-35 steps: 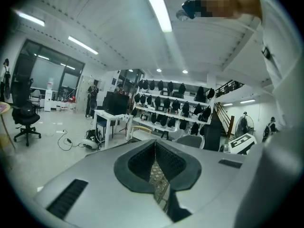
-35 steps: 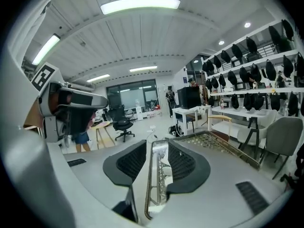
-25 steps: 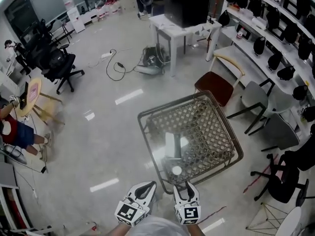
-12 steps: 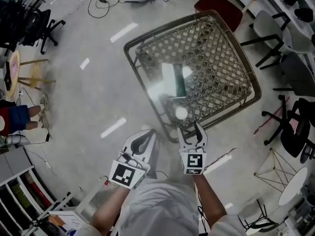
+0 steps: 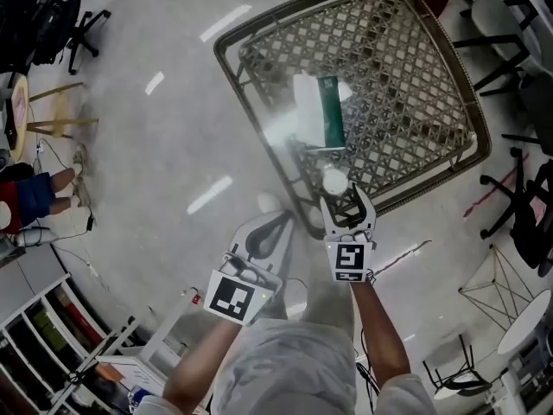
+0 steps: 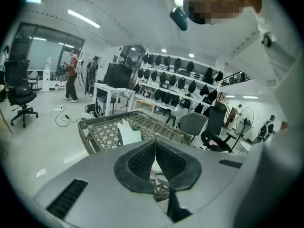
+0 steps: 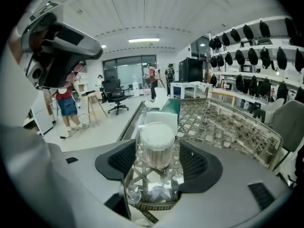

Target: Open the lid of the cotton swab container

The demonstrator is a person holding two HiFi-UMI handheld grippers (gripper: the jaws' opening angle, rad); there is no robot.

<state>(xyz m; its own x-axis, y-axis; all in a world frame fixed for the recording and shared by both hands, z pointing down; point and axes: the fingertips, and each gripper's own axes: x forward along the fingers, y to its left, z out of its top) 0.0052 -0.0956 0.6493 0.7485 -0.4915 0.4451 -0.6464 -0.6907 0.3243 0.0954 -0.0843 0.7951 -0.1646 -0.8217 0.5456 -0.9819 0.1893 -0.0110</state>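
The cotton swab container point(image 5: 334, 181), a small clear round tub with a white lid on it, stands near the front edge of a glass-topped wicker table point(image 5: 226, 57). My right gripper point(image 5: 347, 199) is right behind it, its jaws opening wide. In the right gripper view the container point(image 7: 156, 144) stands upright between the pads of my right gripper point(image 7: 156, 159), and neither pad touches it. My left gripper point(image 5: 278, 220) hangs off the table's front left side, shut and empty. In the left gripper view the pads of my left gripper point(image 6: 154, 151) meet.
A green and white box point(image 5: 320, 111) lies on the glass behind the container. Black chairs point(image 5: 523, 210) stand to the right of the table. A person point(image 5: 30, 199) stands at the far left by a stool. Cables lie on the grey floor.
The right gripper's jaws have spread wider and now flank the container. The head view has tipped down, so the table sits higher in it.
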